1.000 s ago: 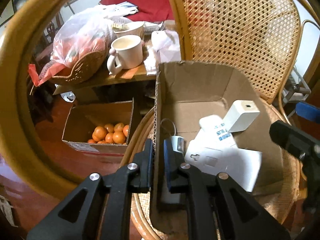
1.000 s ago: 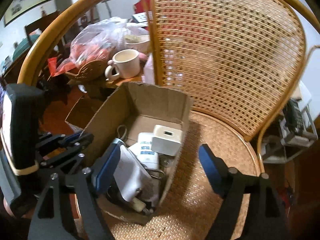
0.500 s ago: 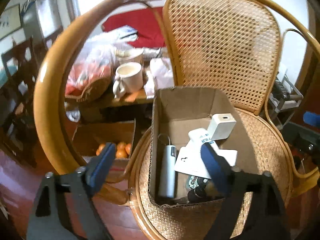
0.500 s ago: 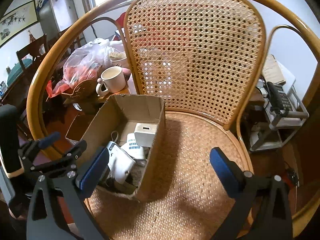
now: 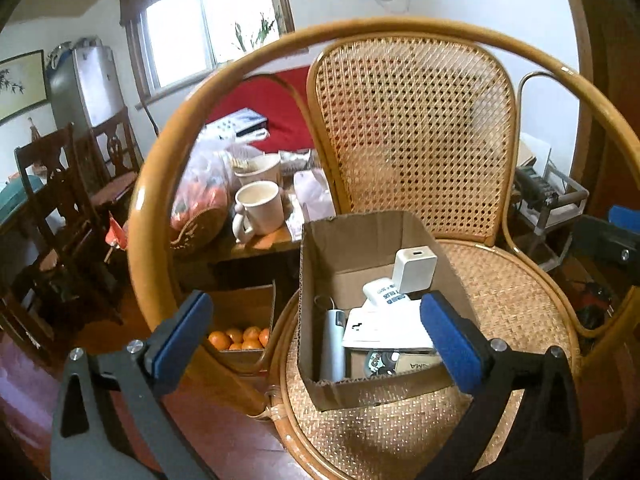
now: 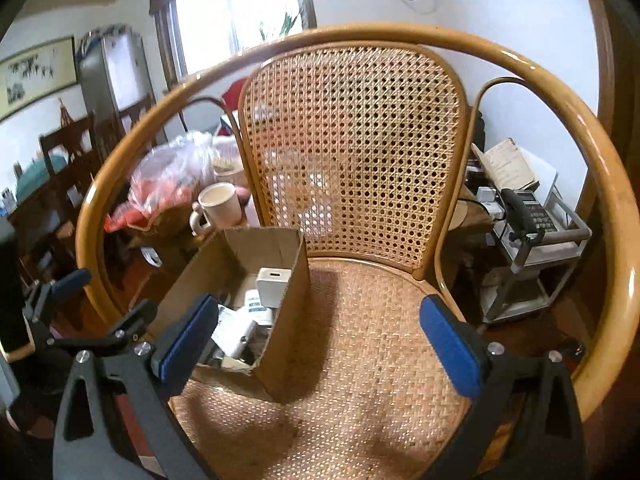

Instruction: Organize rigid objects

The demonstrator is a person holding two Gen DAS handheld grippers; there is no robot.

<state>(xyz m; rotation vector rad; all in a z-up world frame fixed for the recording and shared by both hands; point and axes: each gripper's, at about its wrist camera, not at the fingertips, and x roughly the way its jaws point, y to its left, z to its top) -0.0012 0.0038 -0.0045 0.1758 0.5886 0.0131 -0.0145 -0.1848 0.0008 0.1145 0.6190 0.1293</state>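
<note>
- The left gripper (image 5: 316, 336) is held above the chair's front left edge, tilted downward toward the box. Its blue-padded jaws are opening, now spread wide, and nothing is between them.
- The right gripper (image 6: 318, 334) hangs over the middle of the woven seat, also angled down, its jaws spread wide and pinching nothing.
- An open cardboard box (image 5: 320, 280) stands upright on the left side of the rattan chair (image 5: 512, 304), at the seat's left edge.
- Inside the box, a white cube-shaped charger (image 5: 414, 270) leans near the far right corner, resting on other items.
- Below it lie a white bottle with a blue label (image 5: 384, 294) and a flat white adapter (image 5: 384, 328).
- A slim white cylinder (image 5: 332, 344) lies along the box's left wall.
- Small dark items sit at the near end; they cannot be made out.
</note>
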